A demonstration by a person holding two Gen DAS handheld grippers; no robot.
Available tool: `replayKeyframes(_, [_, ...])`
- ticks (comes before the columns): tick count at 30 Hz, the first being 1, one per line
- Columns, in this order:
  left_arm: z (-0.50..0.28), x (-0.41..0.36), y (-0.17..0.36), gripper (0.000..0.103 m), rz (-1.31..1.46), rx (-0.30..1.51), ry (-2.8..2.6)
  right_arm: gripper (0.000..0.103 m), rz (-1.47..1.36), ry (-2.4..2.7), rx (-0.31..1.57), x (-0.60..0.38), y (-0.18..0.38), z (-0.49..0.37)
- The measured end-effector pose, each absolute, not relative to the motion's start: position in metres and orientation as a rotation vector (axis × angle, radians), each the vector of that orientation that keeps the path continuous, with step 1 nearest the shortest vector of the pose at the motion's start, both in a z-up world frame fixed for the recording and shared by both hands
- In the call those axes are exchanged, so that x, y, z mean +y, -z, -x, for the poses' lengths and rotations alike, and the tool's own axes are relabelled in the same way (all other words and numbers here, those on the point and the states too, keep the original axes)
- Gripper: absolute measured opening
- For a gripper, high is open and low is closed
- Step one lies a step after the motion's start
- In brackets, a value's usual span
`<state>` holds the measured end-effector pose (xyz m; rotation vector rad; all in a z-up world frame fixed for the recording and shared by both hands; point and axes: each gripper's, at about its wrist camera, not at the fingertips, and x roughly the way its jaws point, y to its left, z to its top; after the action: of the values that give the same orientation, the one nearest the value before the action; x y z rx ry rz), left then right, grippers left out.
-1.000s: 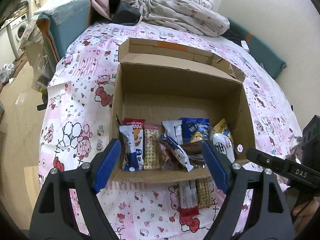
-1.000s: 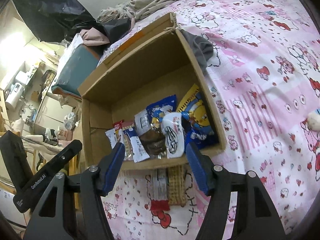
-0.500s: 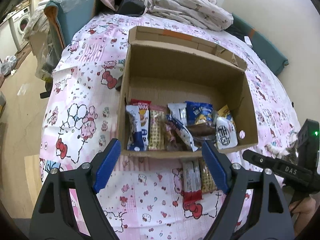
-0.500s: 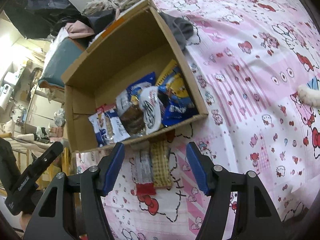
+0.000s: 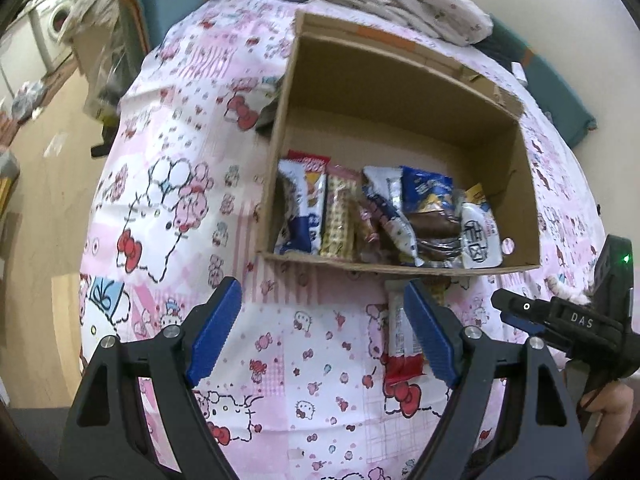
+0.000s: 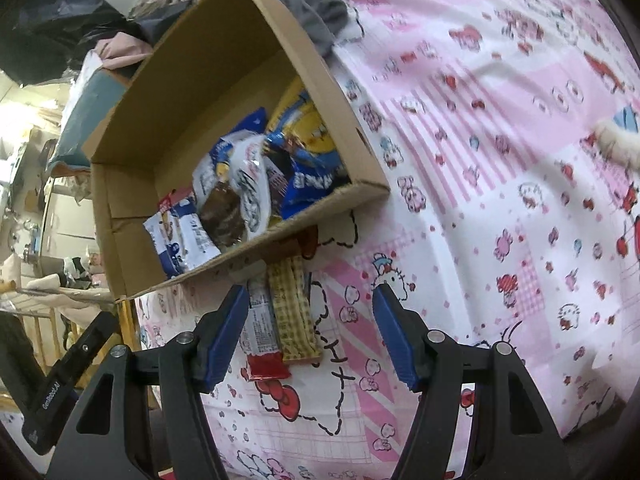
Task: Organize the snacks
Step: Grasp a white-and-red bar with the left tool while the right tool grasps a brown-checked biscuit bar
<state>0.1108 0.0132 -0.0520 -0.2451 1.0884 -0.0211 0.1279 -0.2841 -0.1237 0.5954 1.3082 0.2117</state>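
Two wrapped snack bars [image 6: 280,316] lay on the bed [image 6: 500,208], touching the near wall of a cardboard box [image 5: 400,270] holding more snacks. Both the left gripper [image 5: 320,332] and right gripper [image 6: 308,332] hovered, fingers spread and empty.

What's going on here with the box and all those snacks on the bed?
A person is tidying snacks with a hand-held gripper in each hand. A cardboard box on the pink cartoon bedsheet already holds a row of snack packets. Two more lie outside its near wall: a red-ended bar and a checkered wafer pack. The right hand-held gripper hovers open over those two; the left hand-held gripper is open and empty too.
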Motion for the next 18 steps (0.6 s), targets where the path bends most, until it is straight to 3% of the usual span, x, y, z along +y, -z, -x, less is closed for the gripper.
replayKeyframes(6, [-0.115,0.027,0.068,0.080,0.307,1.147,-0.024,0.067,-0.560,-0.183,1.365,-0.275,0.138,-0.136])
replayKeyframes(18, [-0.127,0.031,0.091,0.080,0.380,1.225,-0.042,0.066,-0.128,-0.226,1.399,-0.204,0.152,-0.145])
